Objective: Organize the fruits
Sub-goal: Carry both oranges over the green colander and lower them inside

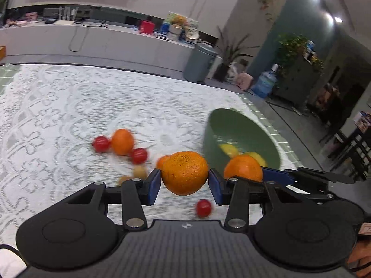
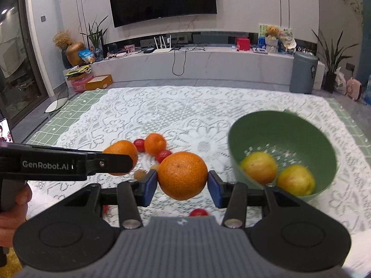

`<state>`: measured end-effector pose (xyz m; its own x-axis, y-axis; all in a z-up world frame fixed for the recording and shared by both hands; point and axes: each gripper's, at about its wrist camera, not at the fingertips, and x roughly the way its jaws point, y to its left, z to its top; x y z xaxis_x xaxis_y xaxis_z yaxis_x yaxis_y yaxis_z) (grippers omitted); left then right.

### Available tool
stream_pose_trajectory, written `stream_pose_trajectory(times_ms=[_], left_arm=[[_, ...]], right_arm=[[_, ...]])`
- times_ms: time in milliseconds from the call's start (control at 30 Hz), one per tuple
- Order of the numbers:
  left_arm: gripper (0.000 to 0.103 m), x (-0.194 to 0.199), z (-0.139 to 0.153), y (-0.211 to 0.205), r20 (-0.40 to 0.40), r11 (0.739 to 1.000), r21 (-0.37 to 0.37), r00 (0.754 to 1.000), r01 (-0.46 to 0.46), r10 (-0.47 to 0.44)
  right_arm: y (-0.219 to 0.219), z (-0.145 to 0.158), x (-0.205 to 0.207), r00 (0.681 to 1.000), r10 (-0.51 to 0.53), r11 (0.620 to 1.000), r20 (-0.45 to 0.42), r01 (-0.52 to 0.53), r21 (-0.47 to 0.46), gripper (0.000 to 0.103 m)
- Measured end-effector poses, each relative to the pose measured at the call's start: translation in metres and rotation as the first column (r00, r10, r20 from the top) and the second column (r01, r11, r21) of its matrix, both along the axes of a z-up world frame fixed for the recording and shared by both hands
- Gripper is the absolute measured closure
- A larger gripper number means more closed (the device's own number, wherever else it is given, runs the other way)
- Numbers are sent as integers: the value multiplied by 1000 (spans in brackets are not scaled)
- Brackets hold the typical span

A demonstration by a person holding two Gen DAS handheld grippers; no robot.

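Note:
My left gripper (image 1: 184, 186) is shut on an orange (image 1: 184, 172), held above the lace cloth. My right gripper (image 2: 182, 185) is shut on another orange (image 2: 182, 175); that orange also shows in the left wrist view (image 1: 243, 168), beside the green bowl (image 1: 243, 132). The green bowl (image 2: 285, 127) holds two yellow-green fruits (image 2: 259, 166), just right of my right gripper. On the cloth lie a loose orange (image 2: 155, 144), cherry tomatoes (image 2: 163, 155) and small brown fruits (image 2: 140, 175). The left gripper's arm (image 2: 69, 162) crosses the right wrist view with its orange (image 2: 120, 149) behind it.
The white lace cloth (image 2: 185, 111) covers a green checked table. A red tomato (image 1: 203, 207) lies under my left gripper. A grey bin (image 2: 303, 71), plants and a TV shelf stand beyond the table's far edge.

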<state>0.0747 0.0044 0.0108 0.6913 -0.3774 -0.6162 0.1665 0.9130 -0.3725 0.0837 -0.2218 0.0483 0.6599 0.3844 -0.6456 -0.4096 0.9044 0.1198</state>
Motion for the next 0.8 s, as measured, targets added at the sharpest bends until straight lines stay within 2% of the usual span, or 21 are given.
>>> stream_pose_trajectory(times_ms=[233,467,600,800], left_arm=[[53,16,17,-39,31,995,24,995,94,-95],[53,39,25,-77,37,977,56,977,206,-208],[53,56,24,-100,21,960,95,964,262,-265],[53,86,14,-124,-34,940,148,952,306,-305]], right_arm=[[-29,17,10,1000,-1,1000,7,1,-30,58],[-64,28,34,1000,-19,996,3,19,-92,58],[-82,27,51,999,-42,989,-11,40,-140,58],[-106,12,81,995,-63,990,-81,52,-134,58]])
